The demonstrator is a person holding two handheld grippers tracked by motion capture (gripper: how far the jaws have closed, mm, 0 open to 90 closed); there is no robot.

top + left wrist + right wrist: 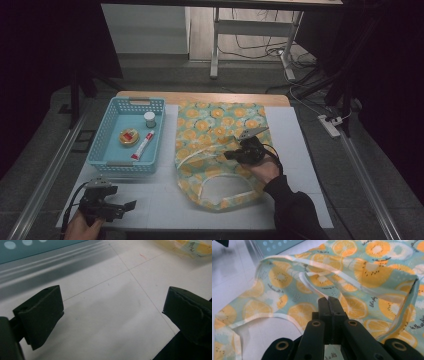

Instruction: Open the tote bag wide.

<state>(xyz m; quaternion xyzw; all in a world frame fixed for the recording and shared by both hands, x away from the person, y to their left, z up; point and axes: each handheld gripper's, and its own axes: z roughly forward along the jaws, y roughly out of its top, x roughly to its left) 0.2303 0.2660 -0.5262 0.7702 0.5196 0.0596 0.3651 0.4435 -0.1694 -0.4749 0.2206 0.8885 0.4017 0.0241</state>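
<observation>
A fabric bag (pixel 215 130) printed with orange slices on pale green lies on the white table cover, its open mouth and white handles toward the near edge. My right gripper (pixel 231 155) sits over the bag's middle. In the right gripper view its jaws (pixel 328 300) are shut on a white strap (pixel 310 286) of the bag (pixel 362 272), and the cloth rises toward them. My left gripper (pixel 127 207) rests at the near left corner of the table. Its jaws (pixel 112 305) stand wide open over bare white surface, with nothing between them.
A light blue plastic basket (pixel 107 145) stands left of the bag, holding a small jar (pixel 149 119), a round yellow tin (pixel 128 136) and a tube (pixel 143 145). Bare white table cover (pixel 300 150) lies right of the bag. Beyond the table stand desk legs and cables.
</observation>
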